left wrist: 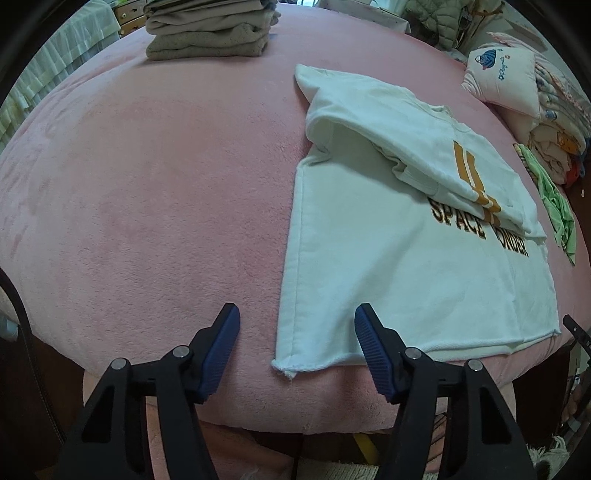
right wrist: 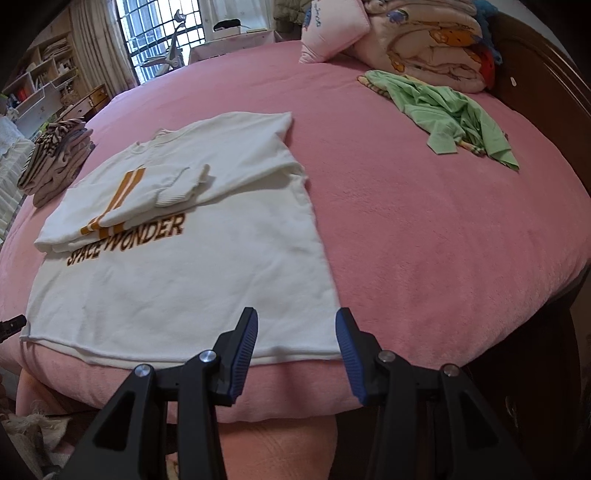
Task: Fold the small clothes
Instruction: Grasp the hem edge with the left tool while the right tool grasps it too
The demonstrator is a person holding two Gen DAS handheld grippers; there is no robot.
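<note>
One white sweatshirt (left wrist: 399,258) lies flat on the pink bed (left wrist: 147,192), both sleeves folded across its chest so that they cover part of the dark lettering; an orange double stripe shows on the upper sleeve. Two pairs of tongs hang over the sweatshirt's bottom hem at the bed's near edge: the left tongs (left wrist: 297,347) stand spread, straddling the hem's left corner with one blue pad over the cloth and the other over bare bedding, and the right tongs (right wrist: 297,339) stand spread over the hem's right corner, likewise pinching nothing. Whether any pad touches the fabric is hard to make out. Beyond the sweatshirt's left shoulder sits one stack of folded clothes (left wrist: 210,33), cut off at the top in the left wrist view. To the right of the sweatshirt, well apart, lies one crumpled green garment (right wrist: 450,110), and behind it one rolled patterned quilt (right wrist: 432,44) with one pink pillow (right wrist: 334,27) beside it, near the dark wooden headboard (right wrist: 543,74). Past the far side of the bed a barred window (right wrist: 162,33) and shelves (right wrist: 40,77) appear, small and warped by the lens. Nothing lies between the tongs and the hem
</note>
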